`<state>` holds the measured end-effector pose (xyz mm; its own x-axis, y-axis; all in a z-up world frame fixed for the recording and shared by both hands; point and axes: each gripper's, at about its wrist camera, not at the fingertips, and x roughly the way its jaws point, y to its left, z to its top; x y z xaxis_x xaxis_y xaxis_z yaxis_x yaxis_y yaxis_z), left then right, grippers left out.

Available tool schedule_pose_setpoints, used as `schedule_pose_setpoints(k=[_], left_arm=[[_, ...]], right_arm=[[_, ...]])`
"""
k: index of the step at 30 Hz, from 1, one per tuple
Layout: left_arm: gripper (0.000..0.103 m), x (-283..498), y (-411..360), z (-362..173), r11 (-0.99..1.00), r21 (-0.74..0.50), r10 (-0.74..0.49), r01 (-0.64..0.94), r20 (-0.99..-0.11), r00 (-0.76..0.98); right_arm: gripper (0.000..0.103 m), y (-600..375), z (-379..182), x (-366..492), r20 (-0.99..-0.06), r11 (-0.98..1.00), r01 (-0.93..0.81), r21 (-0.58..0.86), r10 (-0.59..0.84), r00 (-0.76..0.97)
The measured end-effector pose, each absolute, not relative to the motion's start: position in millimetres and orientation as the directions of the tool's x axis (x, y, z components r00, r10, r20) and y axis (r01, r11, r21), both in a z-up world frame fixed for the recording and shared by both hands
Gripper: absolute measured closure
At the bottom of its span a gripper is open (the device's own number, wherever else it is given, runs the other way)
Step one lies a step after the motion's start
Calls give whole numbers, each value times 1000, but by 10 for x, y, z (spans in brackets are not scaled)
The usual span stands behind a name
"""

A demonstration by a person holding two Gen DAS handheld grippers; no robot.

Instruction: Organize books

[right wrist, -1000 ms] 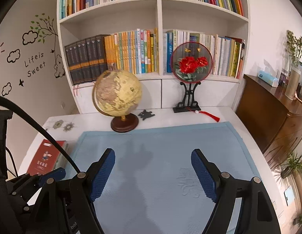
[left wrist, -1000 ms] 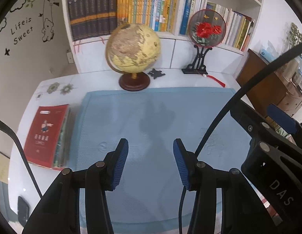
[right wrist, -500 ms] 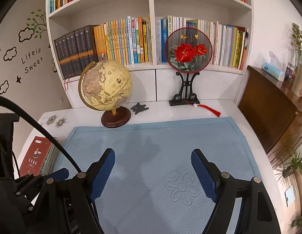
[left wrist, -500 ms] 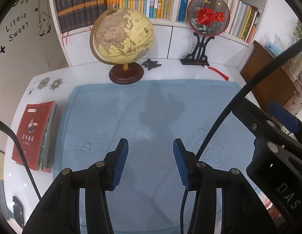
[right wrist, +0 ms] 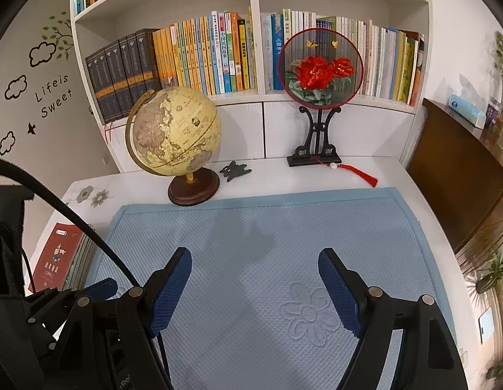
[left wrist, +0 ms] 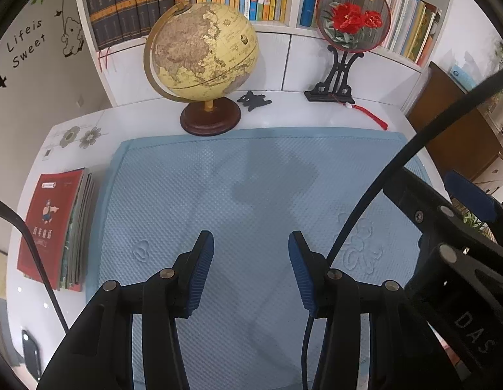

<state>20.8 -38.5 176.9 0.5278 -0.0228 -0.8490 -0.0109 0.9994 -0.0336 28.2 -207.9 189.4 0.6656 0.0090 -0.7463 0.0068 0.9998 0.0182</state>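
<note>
Both the left gripper [left wrist: 251, 269] and right gripper [right wrist: 254, 292] hung released and empty over the blue mat [left wrist: 251, 195]. The stack of books [left wrist: 53, 224] lay far left of them, its lower titles hidden, partly crossed by a cable [left wrist: 27, 237].

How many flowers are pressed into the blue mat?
2 that I can see: one flower between the right gripper fingers, another flower nearer the mat's right side. The grippers may hide more.
</note>
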Motion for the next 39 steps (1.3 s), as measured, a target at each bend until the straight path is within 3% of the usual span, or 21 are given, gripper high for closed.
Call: schedule_pose_setpoints(k=[24, 39], left_arm=[[58, 136, -329, 1832, 997, -78, -56, -16, -833, 551], [57, 160, -301, 1851, 999, -32, -12, -25, -823, 568]], right_arm=[[25, -2075, 1914, 235, -743, 998, -14, 55, 51, 668], [25, -2008, 1941, 214, -730, 999, -29, 38, 47, 682]])
